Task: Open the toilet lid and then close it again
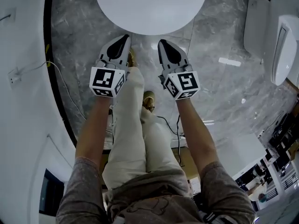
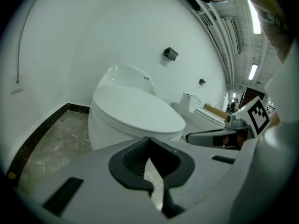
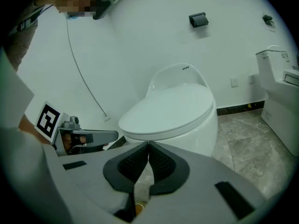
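Observation:
A white toilet stands against the white wall with its lid (image 1: 150, 6) (image 2: 138, 108) (image 3: 170, 108) lying flat and closed. In the head view my left gripper (image 1: 125, 37) and right gripper (image 1: 162, 43) hang side by side just short of the lid's near edge, apart from it. Both are shut, pads together, with nothing between them (image 2: 149, 140) (image 3: 148, 144). Each gripper view shows the toilet straight ahead and the other gripper at its side.
The floor (image 1: 219, 92) is grey marble tile with a dark skirting (image 1: 49, 69) along the white wall at left. A second white toilet (image 1: 282, 48) stands at the right. The person's legs and shoes (image 1: 148, 100) are below the grippers, with thin cables beside them.

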The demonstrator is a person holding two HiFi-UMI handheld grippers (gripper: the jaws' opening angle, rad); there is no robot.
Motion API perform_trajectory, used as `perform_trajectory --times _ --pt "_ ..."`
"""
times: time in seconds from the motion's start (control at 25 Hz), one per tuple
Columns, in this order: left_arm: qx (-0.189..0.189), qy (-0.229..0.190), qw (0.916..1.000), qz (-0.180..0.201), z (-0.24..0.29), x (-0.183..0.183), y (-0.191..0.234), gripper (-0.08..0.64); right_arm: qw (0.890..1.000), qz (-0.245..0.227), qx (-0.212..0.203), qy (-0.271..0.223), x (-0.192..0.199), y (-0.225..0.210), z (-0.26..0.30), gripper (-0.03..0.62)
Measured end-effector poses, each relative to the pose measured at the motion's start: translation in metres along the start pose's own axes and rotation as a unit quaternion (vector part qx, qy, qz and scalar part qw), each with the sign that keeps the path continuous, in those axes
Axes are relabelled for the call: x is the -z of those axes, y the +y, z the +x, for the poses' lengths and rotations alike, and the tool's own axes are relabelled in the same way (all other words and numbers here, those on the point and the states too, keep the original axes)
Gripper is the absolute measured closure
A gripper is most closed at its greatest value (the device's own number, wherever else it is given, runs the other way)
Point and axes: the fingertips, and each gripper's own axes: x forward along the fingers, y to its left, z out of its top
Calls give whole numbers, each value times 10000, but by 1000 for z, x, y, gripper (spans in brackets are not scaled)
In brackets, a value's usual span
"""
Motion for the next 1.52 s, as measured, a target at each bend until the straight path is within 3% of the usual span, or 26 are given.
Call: perform_trajectory --times 0.64,0.96,1.2,1.52 --pt "10 161 9998 -132 12 -9 1 551 9999 -25 11 165 -11 -4 14 566" --pt "128 146 9998 -76 -3 -40 -8 551 9999 -22 28 119 -41 6 1 566" --pt "186 72 9998 -90 -24 -97 -22 551 9999 62 95 -24 -97 22 -21 566" --pt "288 -14 9996 -76 -38 -216 -38 551 9981 374 393 -299 -216 33 -41 566"
